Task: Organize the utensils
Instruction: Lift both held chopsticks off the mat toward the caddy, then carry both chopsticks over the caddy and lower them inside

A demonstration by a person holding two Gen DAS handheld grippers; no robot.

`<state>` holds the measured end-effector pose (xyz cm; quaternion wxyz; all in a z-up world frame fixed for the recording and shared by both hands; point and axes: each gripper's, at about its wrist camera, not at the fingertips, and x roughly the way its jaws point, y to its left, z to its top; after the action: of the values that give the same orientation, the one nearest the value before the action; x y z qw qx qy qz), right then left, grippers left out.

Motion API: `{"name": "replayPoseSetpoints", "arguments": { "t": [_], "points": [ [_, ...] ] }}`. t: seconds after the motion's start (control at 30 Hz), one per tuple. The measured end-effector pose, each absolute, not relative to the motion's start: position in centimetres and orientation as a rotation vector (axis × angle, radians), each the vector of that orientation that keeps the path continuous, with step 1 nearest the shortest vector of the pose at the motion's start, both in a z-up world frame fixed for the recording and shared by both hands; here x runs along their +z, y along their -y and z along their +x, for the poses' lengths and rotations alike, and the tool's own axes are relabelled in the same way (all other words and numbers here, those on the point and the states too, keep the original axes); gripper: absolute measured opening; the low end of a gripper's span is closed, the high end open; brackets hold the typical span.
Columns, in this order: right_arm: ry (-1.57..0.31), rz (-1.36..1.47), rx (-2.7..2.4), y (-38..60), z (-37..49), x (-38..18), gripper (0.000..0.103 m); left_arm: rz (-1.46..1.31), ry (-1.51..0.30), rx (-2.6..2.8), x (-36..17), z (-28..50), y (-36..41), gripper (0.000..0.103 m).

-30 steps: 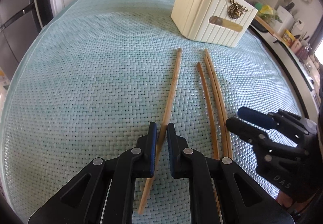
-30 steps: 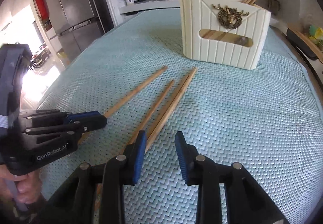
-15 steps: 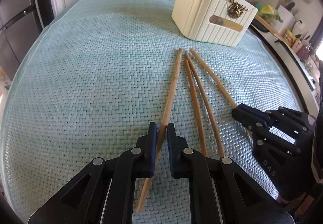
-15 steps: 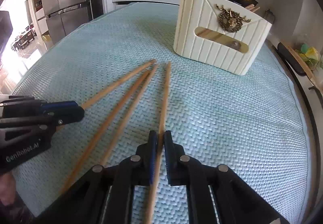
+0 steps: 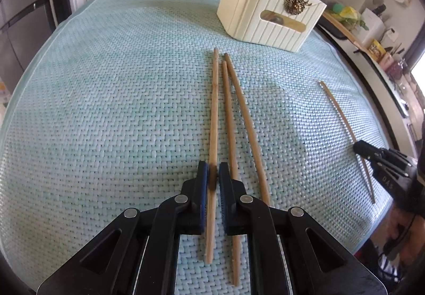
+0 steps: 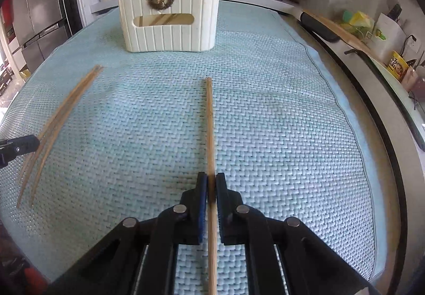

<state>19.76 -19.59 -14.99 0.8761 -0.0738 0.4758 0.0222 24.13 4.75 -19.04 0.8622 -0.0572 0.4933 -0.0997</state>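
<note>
Chopsticks: each gripper's fingers pinch one, left gripper [image 5: 213, 178] and right gripper [image 6: 211, 186], long axes pointing ahead toward the cream holder [image 6: 170, 18], which stands nearer the right; two more chopsticks lie loose on the surface [image 5: 106, 109].

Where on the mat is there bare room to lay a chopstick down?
Bare: the mat left of the left claw's chopstick, and between the right claw's chopstick and the mat's right edge. Crowded: two loose chopsticks beside the left one.
</note>
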Motion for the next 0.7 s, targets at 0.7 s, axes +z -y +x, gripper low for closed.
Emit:
{"name": "replayPoseSetpoints", "arguments": {
  "t": [0.7],
  "points": [
    [-1.044, -0.148, 0.206, 19.9, 31.0, -15.4, 0.022, -0.029, -1.122, -0.306, -18.9, 37.3, -3.9, 0.011]
  ]
}}
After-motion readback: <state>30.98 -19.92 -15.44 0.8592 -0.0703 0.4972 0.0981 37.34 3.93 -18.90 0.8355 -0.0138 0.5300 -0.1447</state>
